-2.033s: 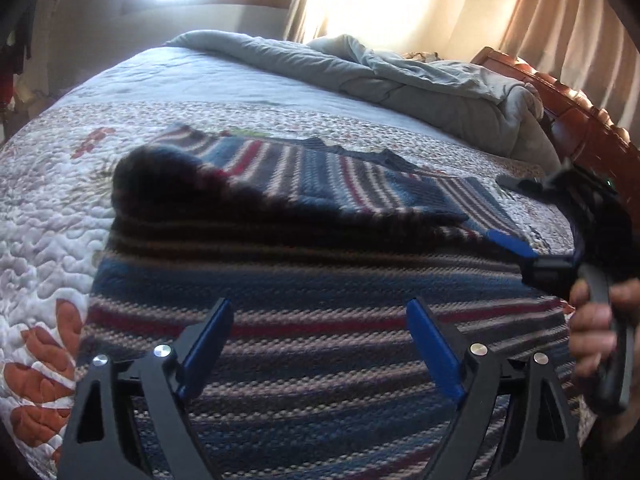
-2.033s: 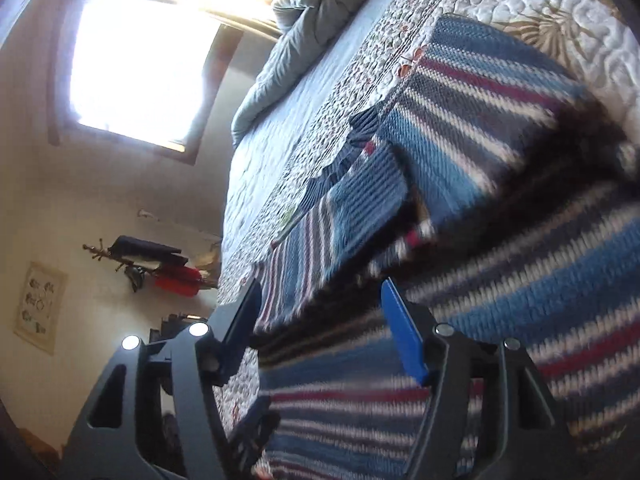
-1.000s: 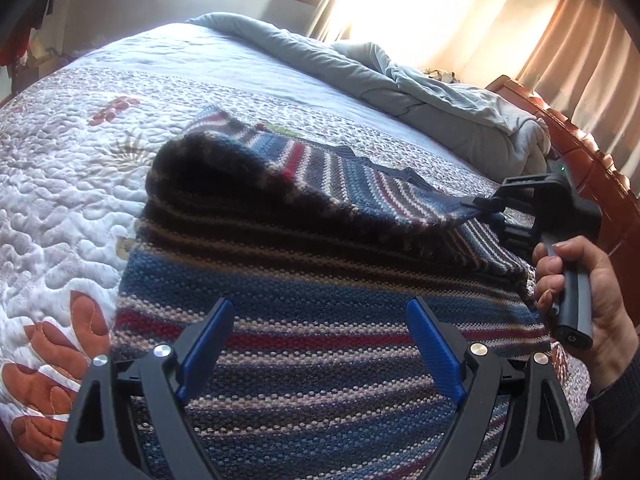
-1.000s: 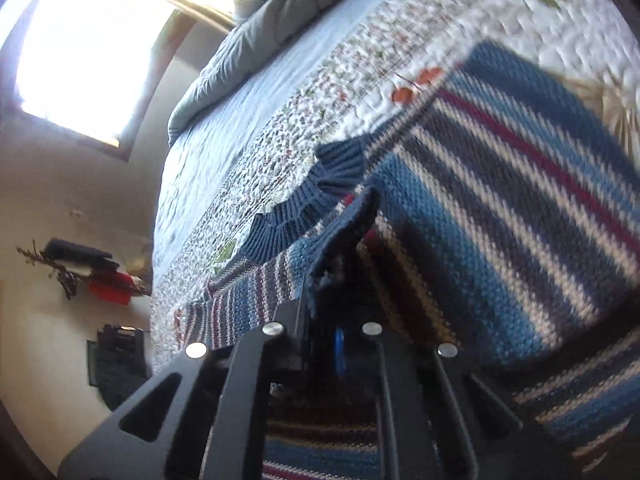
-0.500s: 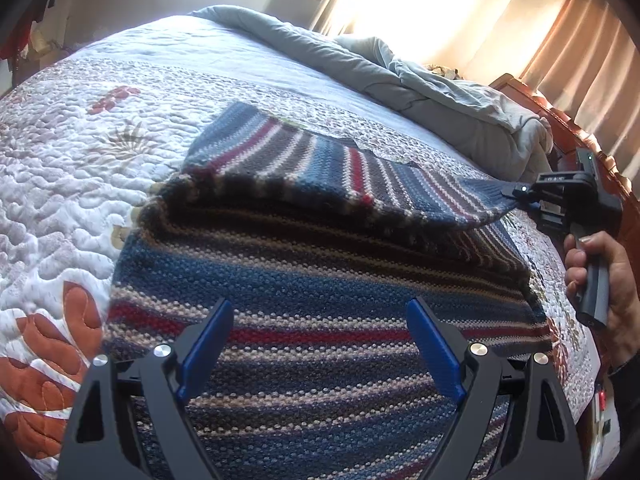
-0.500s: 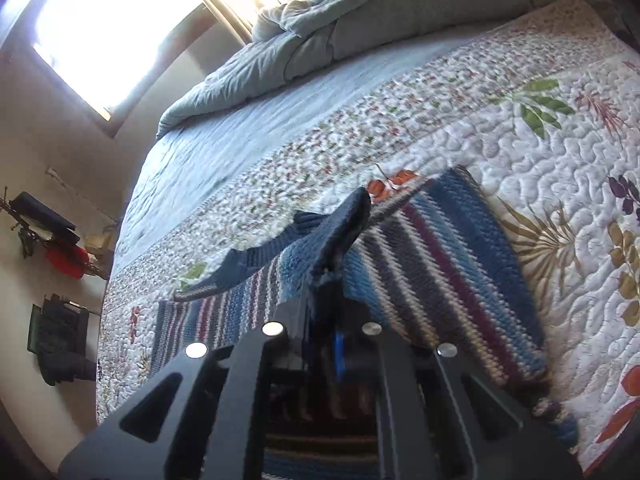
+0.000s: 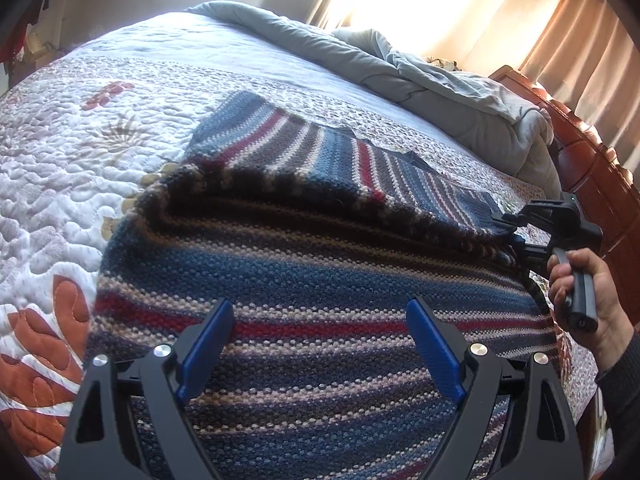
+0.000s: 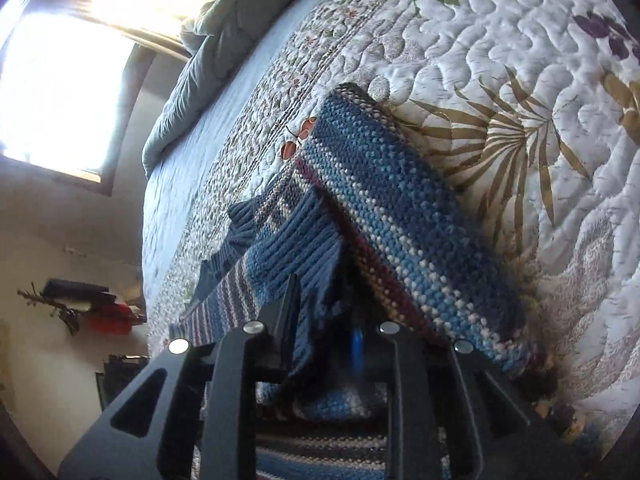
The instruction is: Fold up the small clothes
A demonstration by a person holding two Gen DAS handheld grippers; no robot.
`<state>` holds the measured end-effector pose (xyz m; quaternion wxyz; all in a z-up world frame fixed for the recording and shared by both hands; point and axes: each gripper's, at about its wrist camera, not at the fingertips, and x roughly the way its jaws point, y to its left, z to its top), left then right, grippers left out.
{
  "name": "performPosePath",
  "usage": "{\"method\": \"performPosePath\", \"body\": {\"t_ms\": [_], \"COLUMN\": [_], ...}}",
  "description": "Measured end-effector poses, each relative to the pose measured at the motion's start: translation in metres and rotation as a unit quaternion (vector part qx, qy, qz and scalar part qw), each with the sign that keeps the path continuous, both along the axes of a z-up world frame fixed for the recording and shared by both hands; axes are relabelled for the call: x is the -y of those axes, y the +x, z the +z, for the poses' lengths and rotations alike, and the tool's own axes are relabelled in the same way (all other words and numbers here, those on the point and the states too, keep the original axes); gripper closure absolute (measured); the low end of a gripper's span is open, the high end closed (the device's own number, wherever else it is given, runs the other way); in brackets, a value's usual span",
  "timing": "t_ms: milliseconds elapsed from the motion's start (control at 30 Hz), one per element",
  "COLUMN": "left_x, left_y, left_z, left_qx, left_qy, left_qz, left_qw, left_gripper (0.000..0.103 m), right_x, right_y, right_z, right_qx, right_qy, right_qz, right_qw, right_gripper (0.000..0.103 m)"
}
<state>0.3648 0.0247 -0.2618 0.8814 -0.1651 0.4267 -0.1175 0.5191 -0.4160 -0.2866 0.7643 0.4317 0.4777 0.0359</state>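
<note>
A: What fills the view?

B: One bed [image 7: 120, 92] under a white quilted cover with leaf and flower prints, and one grey duvet [image 7: 420, 76] bunched along its far side.

A: And the garment?

B: One knitted sweater [image 7: 320, 280], lying flat on the quilt. It has horizontal stripes in blue, dark red, cream and dark grey. One sleeve [image 7: 360, 168] is folded across the body, ending in a plain blue ribbed cuff [image 8: 296, 248].

A: How many tongs?

B: Two. The left tongs [image 7: 320, 340] hang over the near part of the sweater, spread wide, with nothing between the blue pads [image 7: 204, 344].

A: The right ones?

B: The right tongs [image 8: 320, 320] sit at the cuff end of the sleeve, gripped by the person's right hand [image 7: 588, 300]. The jaws are parting, only slightly apart so far, and the ribbed cuff is between them. Whether the pads press on it, I cannot tell.
</note>
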Motion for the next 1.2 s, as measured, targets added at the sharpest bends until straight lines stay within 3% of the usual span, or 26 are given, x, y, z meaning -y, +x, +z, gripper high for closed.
{"method": "performPosePath", "body": {"t_ms": [67,100,200,233,300,367,467,567,633,700,800,867,967,1200], "left_x": [0.001,0.001,0.001,0.001,0.003,0.004,0.004,0.004,0.005,0.007,0.010,0.013,0.019,0.017], "left_y": [0.000,-0.001,-0.001,-0.001,-0.001,-0.001,-0.001,0.000,0.000,-0.001,-0.002,-0.003,-0.006,-0.021], "left_z": [-0.001,-0.001,-0.002,-0.002,-0.003,-0.004,-0.004,-0.005,-0.004,-0.004,-0.002,-0.001,0.003,0.023], "left_qx": [0.000,-0.001,-0.002,-0.003,-0.006,-0.007,-0.007,-0.007,-0.006,-0.006,-0.005,-0.003,0.001,0.011], "left_qy": [0.001,0.001,-0.001,-0.001,0.002,0.003,0.002,0.005,0.009,0.012,0.019,0.025,0.038,0.054], "left_qz": [-0.001,-0.001,0.000,-0.001,-0.003,-0.004,-0.005,-0.005,-0.006,-0.007,-0.008,-0.011,-0.016,-0.020], "left_qw": [1.0000,1.0000,1.0000,1.0000,1.0000,1.0000,1.0000,0.9999,0.9999,0.9999,0.9998,0.9996,0.9992,0.9983], "left_gripper": [0.015,0.015,0.015,0.015,0.015,0.015,0.015,0.015,0.015,0.015,0.015,0.015,0.015,0.015], "right_x": [-0.004,-0.007,-0.021,-0.028,-0.031,-0.027,-0.018,-0.014,-0.015,-0.015,-0.012,-0.013,-0.010,-0.019], "right_y": [0.005,0.005,0.002,0.000,0.000,-0.003,0.000,0.012,0.022,0.027,0.028,0.022,0.008,-0.020], "right_z": [0.005,0.011,0.034,0.034,0.019,0.010,0.016,0.018,0.014,0.012,0.010,0.015,0.027,0.064], "right_qx": [0.001,0.008,0.054,0.054,0.032,0.034,0.046,0.035,0.023,0.016,0.013,0.022,0.041,0.098], "right_qy": [-0.014,-0.038,-0.138,-0.177,-0.205,-0.193,-0.163,-0.147,-0.140,-0.148,-0.177,-0.187,-0.193,-0.230], "right_qz": [0.017,0.023,0.047,0.058,0.069,0.067,0.052,0.048,0.054,0.064,0.074,0.076,0.071,0.080], "right_qw": [1.000,0.999,0.988,0.981,0.976,0.978,0.984,0.987,0.988,0.987,0.981,0.979,0.978,0.965], "right_gripper": [0.083,0.095,0.095,0.095,0.092,0.089,0.065,0.060,0.060,0.082,0.094,0.092,0.074,0.070]}}
